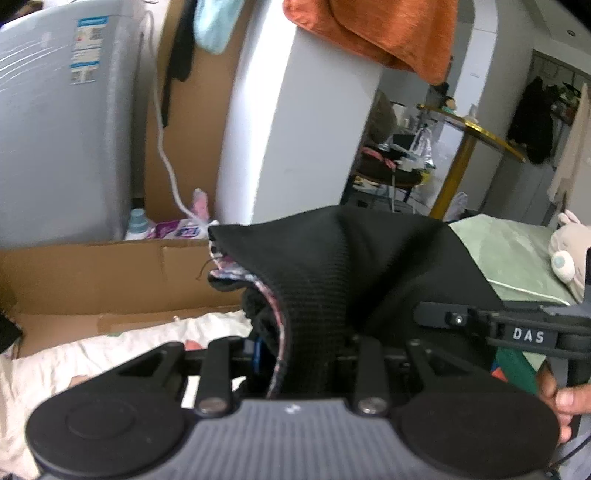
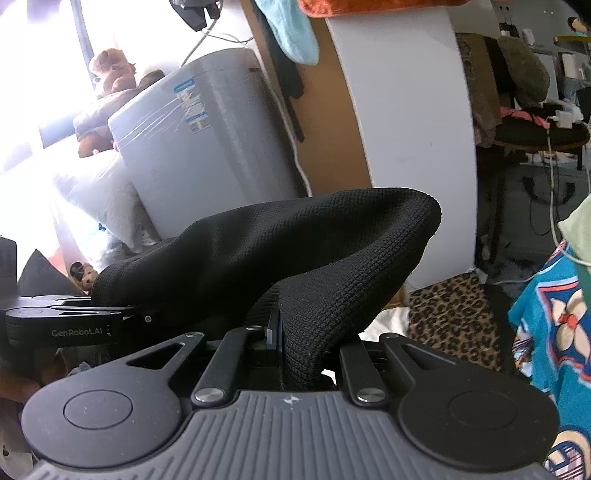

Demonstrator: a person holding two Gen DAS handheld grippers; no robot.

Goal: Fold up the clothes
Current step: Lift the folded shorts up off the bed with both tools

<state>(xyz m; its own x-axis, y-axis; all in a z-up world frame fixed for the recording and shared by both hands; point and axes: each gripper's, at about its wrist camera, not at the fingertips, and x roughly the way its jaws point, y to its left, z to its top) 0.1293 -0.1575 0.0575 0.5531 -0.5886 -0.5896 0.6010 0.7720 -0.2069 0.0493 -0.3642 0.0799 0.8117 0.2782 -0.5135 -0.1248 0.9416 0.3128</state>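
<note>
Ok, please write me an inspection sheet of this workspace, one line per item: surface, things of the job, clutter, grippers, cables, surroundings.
Surface: white bedding below, partly hidden.
Job's things: black knit garment lifted, stretched between both grippers; patterned lining shows at its edge.
Clutter: leopard-print cloth, blue floral garment, plush toy, cardboard box.
Grippers: left gripper shut on the garment; right gripper shut on the garment.
Cables: white cord hanging by the cardboard; white charger cable at right.
Surroundings: grey appliance, white pillar, orange towel draped above.
</note>
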